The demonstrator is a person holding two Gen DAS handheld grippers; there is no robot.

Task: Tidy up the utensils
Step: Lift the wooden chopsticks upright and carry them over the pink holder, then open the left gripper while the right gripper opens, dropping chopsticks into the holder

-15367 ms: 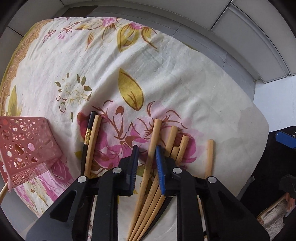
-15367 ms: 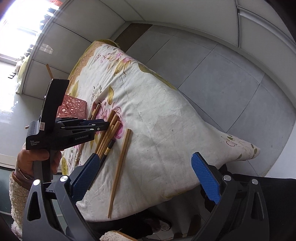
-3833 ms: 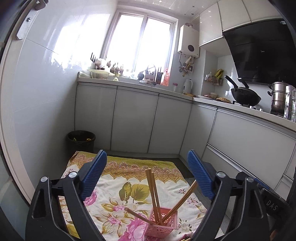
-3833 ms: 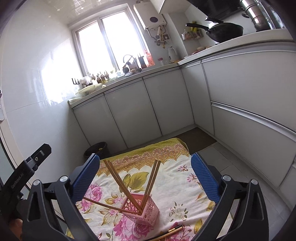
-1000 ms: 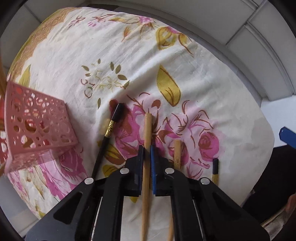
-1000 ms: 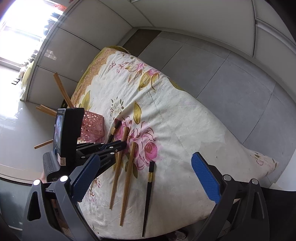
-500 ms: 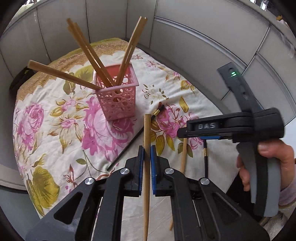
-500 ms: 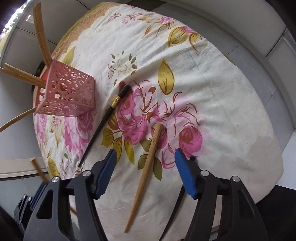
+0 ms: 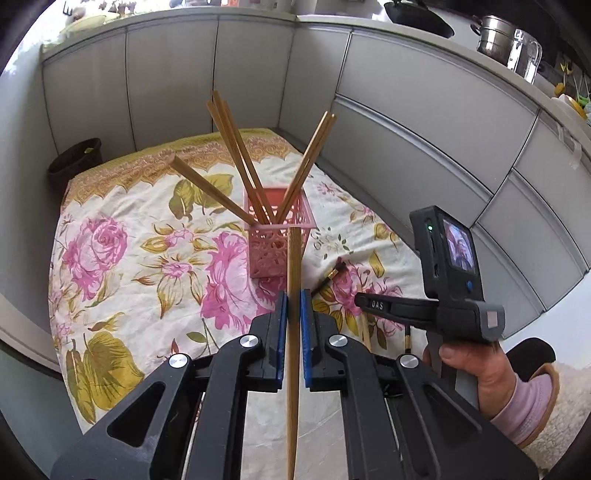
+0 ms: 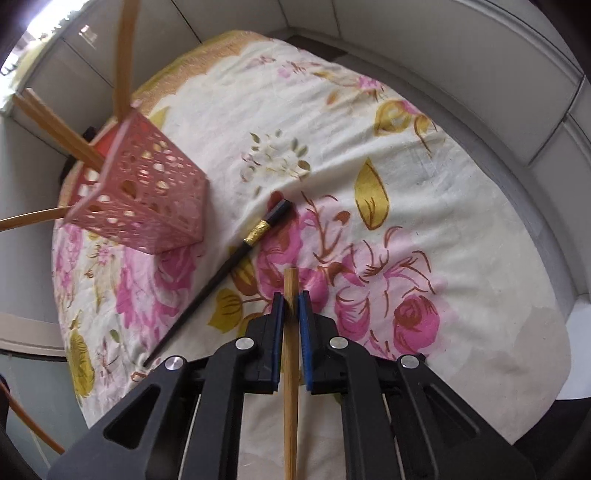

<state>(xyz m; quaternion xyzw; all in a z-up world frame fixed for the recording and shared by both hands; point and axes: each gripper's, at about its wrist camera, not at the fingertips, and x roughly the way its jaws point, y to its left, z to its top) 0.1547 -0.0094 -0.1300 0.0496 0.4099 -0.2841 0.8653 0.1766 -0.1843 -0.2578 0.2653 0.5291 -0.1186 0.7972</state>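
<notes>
Holding a bamboo chopstick (image 9: 293,332), the left gripper (image 9: 291,306) squeezes it tight, with the pink holder (image 9: 279,236) full of chopsticks just behind. The right gripper (image 10: 291,308) has just closed on another bamboo chopstick (image 10: 290,369). A black chopstick (image 10: 229,262) lies on the flowered cloth (image 10: 424,184).

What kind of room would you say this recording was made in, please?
Most likely a home kitchen: pale base cabinets under a counter holding a wok and a steel pot, with a bin in the corner.

The bamboo chopstick (image 10: 290,387) runs off the bottom edge; the black chopstick's (image 9: 334,275) lower length hides behind the left gripper (image 9: 290,306).
</notes>
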